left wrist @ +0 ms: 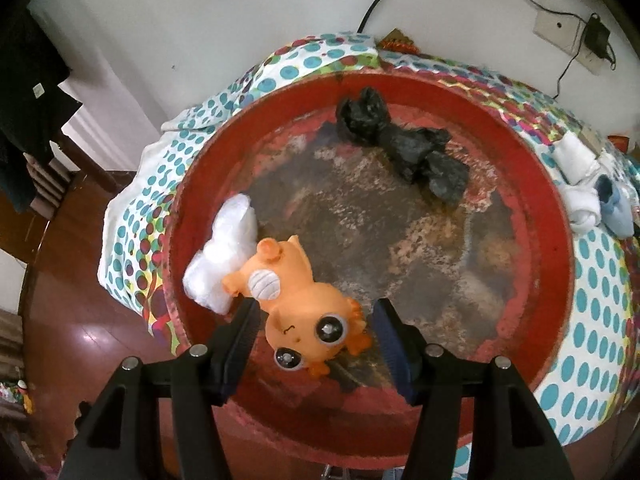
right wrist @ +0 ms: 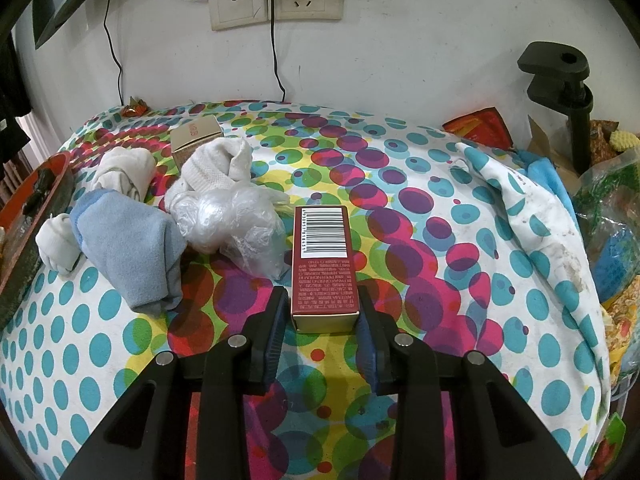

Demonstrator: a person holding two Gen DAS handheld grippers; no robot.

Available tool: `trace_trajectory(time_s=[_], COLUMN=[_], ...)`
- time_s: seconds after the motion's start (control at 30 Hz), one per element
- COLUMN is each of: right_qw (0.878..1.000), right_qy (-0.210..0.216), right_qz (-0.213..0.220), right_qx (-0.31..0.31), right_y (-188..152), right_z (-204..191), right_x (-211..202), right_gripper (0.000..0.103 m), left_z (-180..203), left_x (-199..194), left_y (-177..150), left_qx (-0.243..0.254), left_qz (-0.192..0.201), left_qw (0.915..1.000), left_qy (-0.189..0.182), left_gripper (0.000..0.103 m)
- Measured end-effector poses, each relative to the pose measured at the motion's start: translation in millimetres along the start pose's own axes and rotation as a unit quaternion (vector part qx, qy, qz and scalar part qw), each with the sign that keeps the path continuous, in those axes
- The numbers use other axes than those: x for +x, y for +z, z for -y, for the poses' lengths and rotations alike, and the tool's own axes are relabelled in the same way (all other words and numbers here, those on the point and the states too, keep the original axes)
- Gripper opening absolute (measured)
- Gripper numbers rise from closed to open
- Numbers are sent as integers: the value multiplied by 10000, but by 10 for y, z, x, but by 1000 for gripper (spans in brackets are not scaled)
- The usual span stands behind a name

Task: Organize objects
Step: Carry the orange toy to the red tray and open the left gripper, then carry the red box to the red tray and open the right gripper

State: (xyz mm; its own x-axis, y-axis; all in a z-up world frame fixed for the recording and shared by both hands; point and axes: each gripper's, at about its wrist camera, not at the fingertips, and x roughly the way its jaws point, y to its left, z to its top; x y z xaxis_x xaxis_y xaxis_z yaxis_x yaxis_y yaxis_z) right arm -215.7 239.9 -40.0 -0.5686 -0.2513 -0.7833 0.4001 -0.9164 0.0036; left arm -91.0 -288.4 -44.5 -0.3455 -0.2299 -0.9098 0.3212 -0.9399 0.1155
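In the left wrist view a round red tray point(left wrist: 552, 216) holds an orange toy animal point(left wrist: 298, 300), a white crumpled plastic bag point(left wrist: 224, 256) and a black crumpled bag point(left wrist: 404, 142). My left gripper point(left wrist: 314, 320) is open, its jaws either side of the toy's head, apart from it. In the right wrist view my right gripper point(right wrist: 322, 312) is shut on a dark red box with a barcode point(right wrist: 323, 264), which lies just above the dotted cloth point(right wrist: 440, 240).
Rolled white socks point(right wrist: 216, 166), a blue sock point(right wrist: 132, 248), a clear plastic bag point(right wrist: 236, 228) and a tan box point(right wrist: 196, 136) lie left on the cloth. The red tray's edge point(right wrist: 24, 240) is at far left. Clutter and a black clamp point(right wrist: 560, 76) stand right. Wall sockets point(right wrist: 276, 4) lie behind.
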Motion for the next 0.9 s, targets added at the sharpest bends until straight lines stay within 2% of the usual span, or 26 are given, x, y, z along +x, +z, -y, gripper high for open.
trace_trajectory(time_s=[0.3,0.43,0.5,0.63,0.9], right_qw=[10000,10000,10000,9999,9982], right_qy=[-11,-25,-23,-101,-261], right_qz=[1,3,9,14,58], right_qx=[-7,-19,-47,-92,531], right_y=[0,-3,2,-20,-174], right_z=[5,2,-3,-45,20], right_x=[1,-1,2,-24,-243], right_gripper=[31,31,27,27,27], left_z=[150,353,446,548,513], left_x=[-260,-273,-240,-165,-118], left_y=[-98,-186,-222,-279,-317], left_qx=[19,145,198,273,198], left_qz=[491,609,638,674,822], left_qw=[9988,9979,9974,9967,9952], left_qy=[37,-160,-282,-351,-490], left_gripper=[60,60,60,60,60])
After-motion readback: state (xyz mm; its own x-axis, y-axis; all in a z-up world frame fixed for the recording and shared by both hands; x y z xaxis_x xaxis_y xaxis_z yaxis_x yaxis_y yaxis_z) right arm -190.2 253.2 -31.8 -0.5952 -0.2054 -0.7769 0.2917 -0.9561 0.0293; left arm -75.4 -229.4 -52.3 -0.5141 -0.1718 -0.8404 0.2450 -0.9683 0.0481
